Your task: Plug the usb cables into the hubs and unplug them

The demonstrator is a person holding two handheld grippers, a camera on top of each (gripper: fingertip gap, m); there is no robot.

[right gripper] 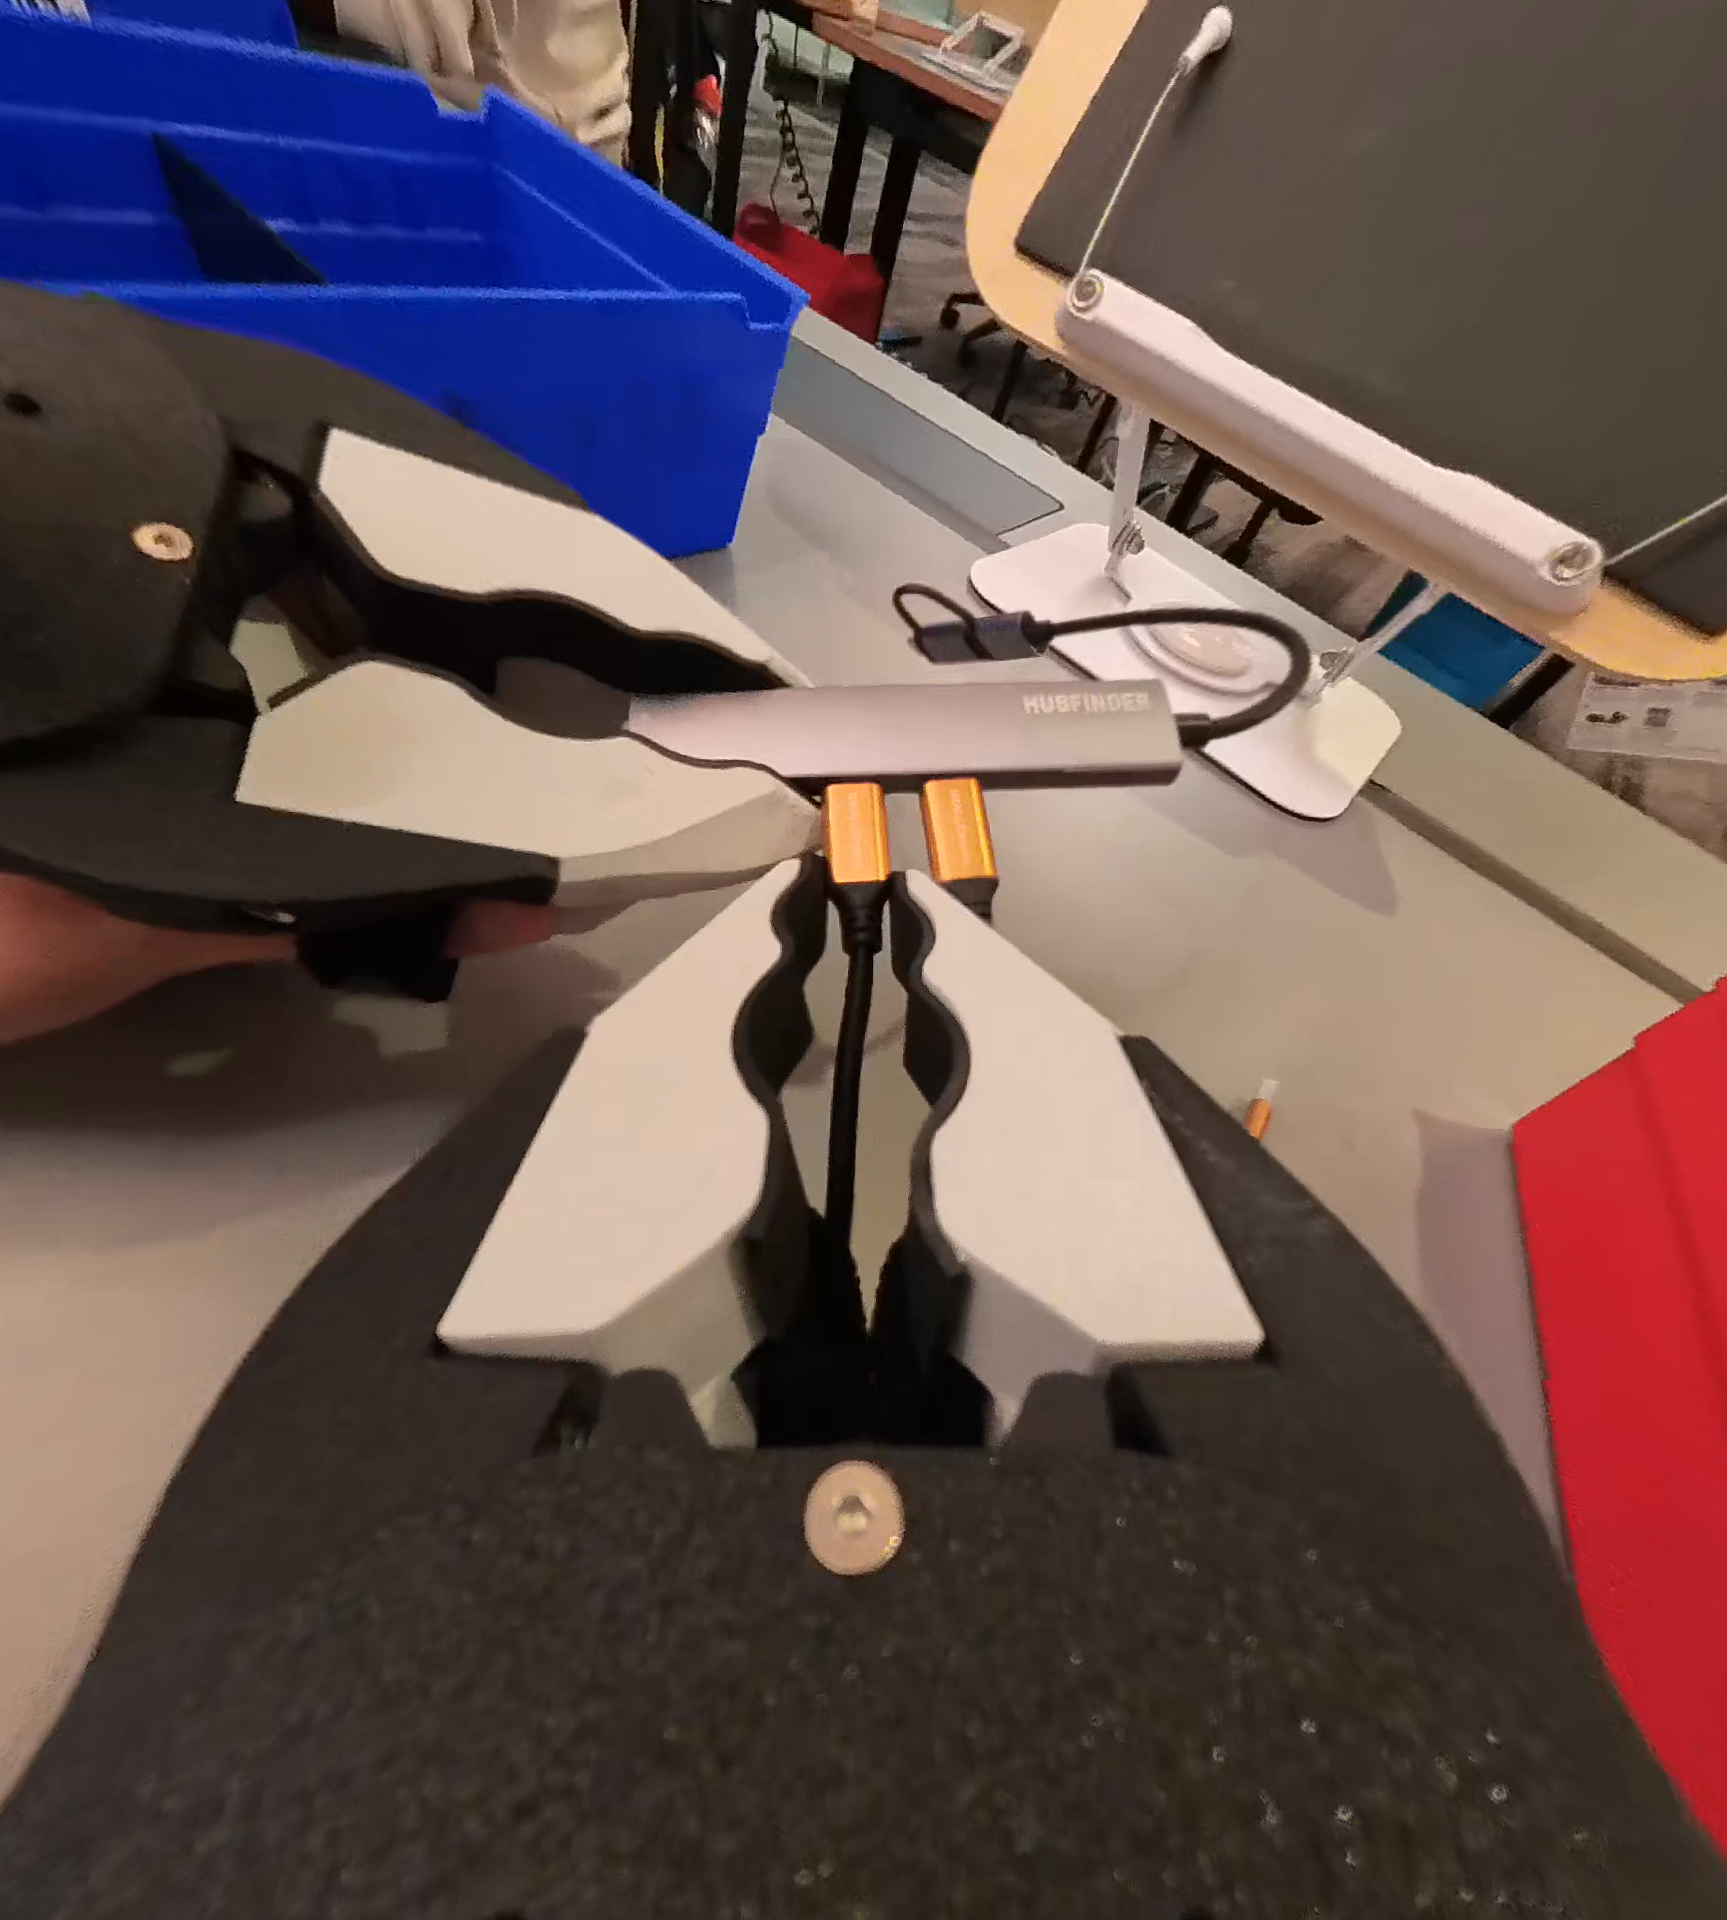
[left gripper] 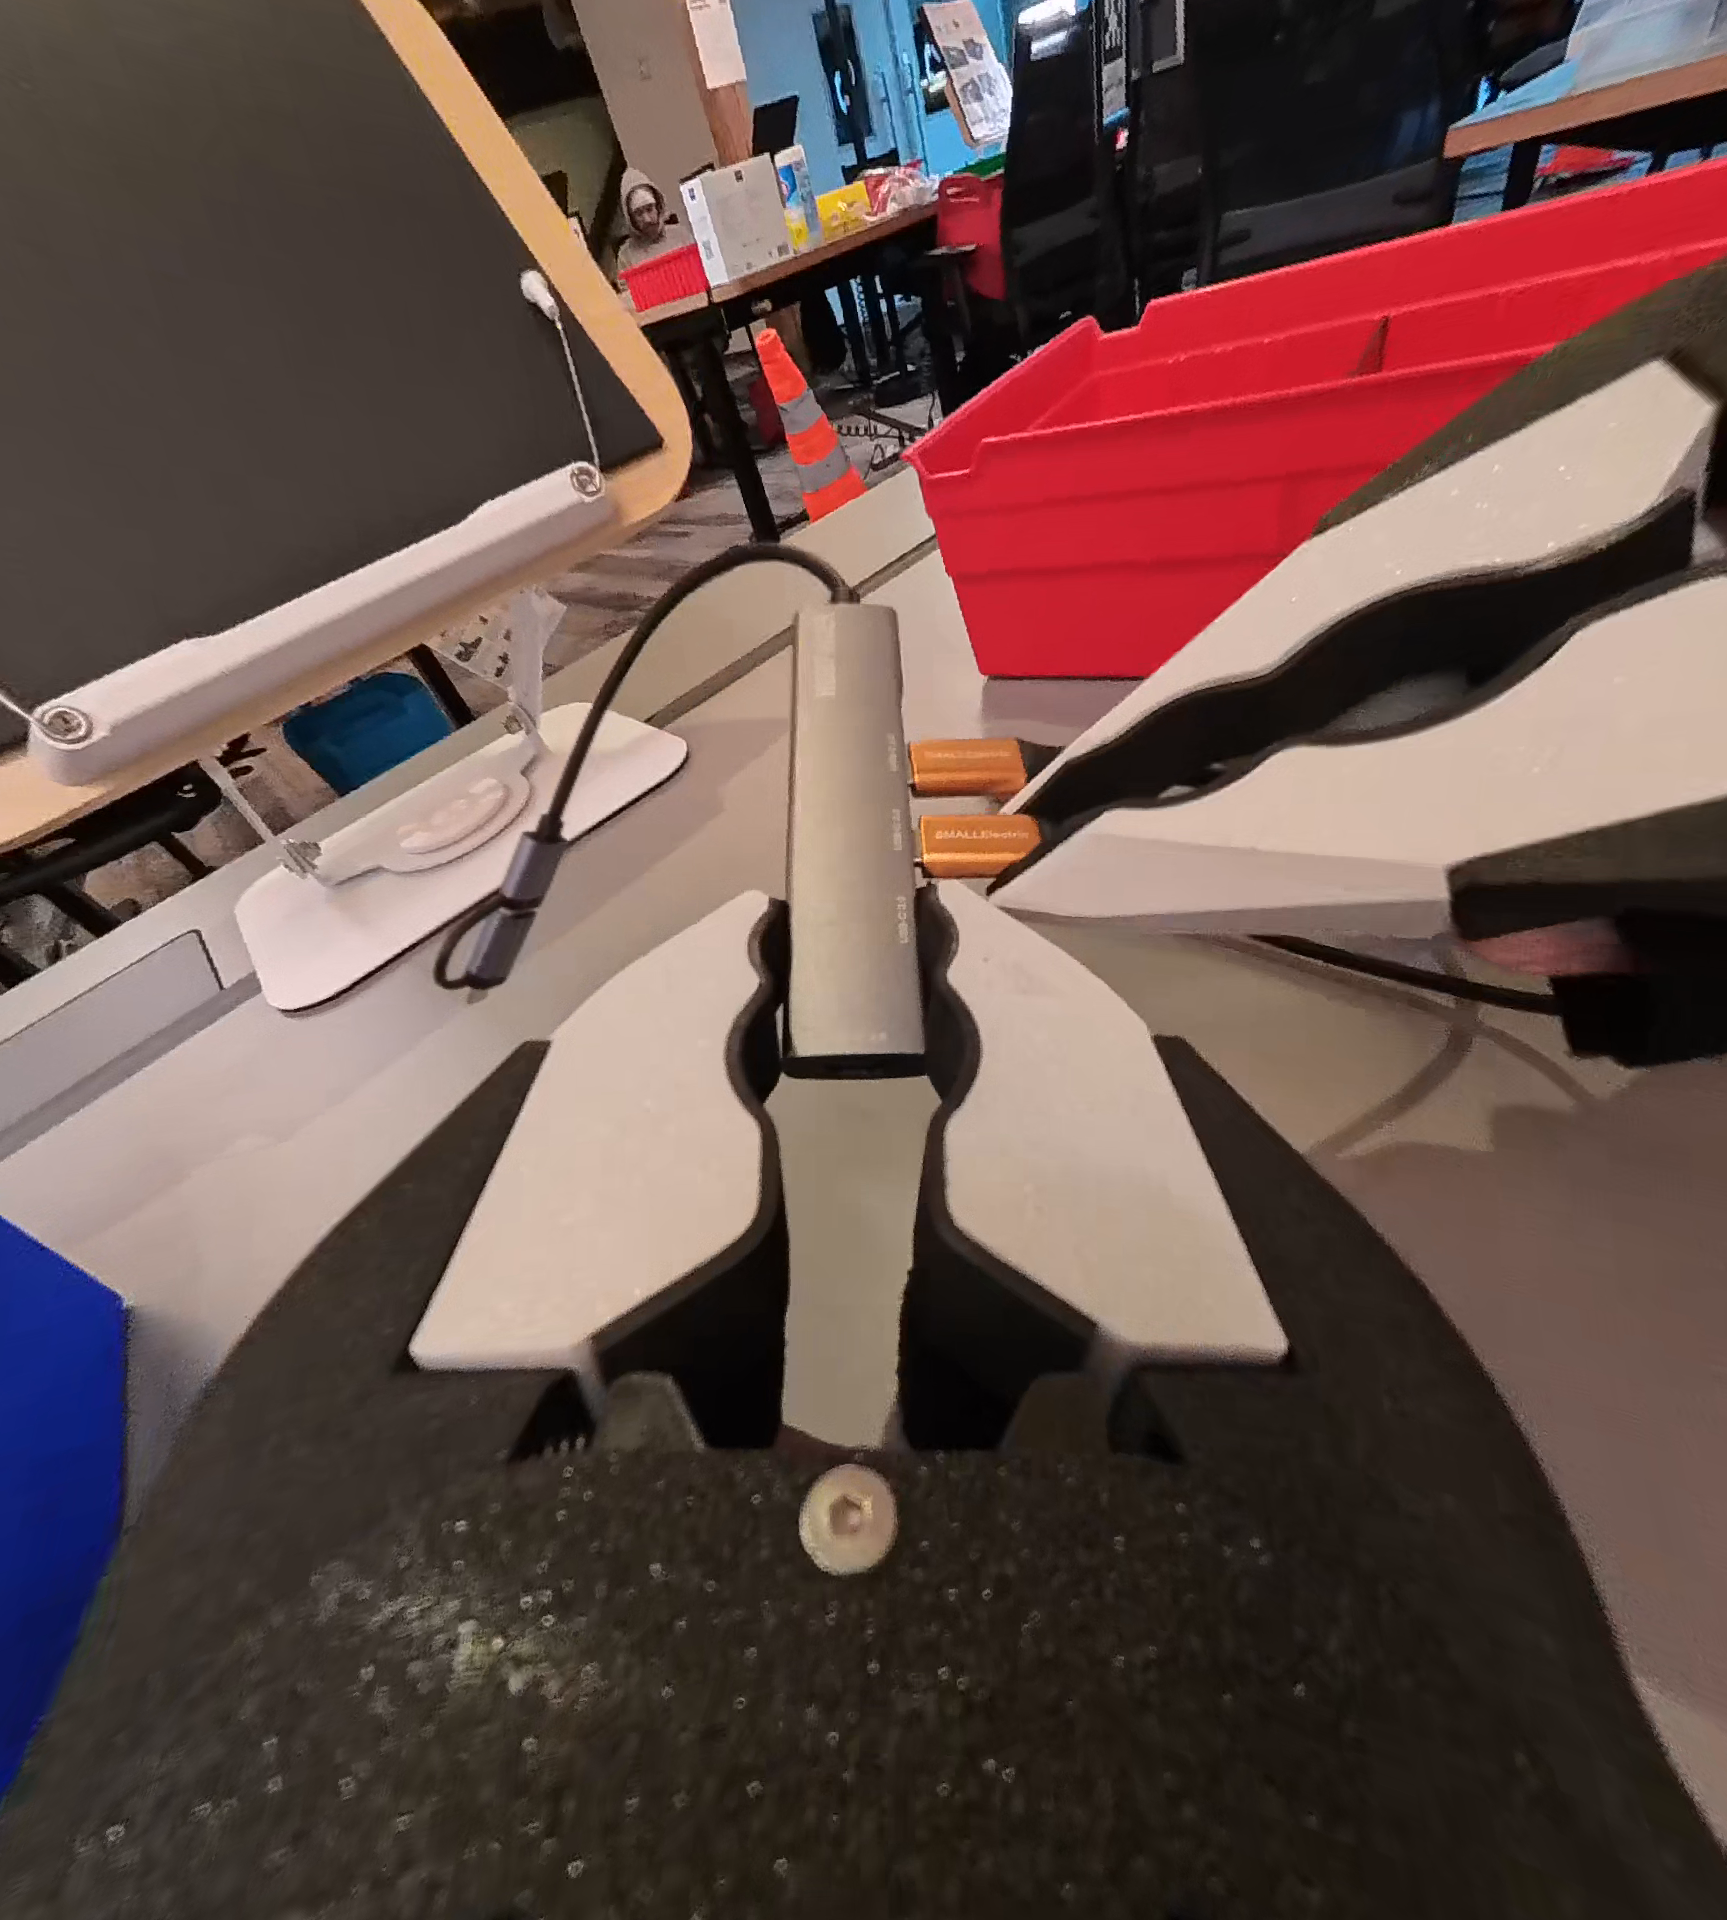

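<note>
The left gripper (left gripper: 851, 940) is clamped on the near end of the grey USB hub (left gripper: 846, 821), held just above the grey table (left gripper: 1461, 1299); the hub's short lead (left gripper: 610, 717) loops back toward the white stand (left gripper: 464, 831). Two orange plugs (right gripper: 854, 831) sit in the hub's side; the right gripper (right gripper: 854, 894) seems closed on the black cable (right gripper: 851, 1060) just behind the plug nearer the left gripper, though blur hides the contact; the red bin (left gripper: 1202, 499) lies beyond the hub and the blue bin (right gripper: 402, 260) well beside it.

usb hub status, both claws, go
Left claw shut on grey usb hub. Right claw around black cable behind an orange plug; second orange plug beside it, both seated.
</note>
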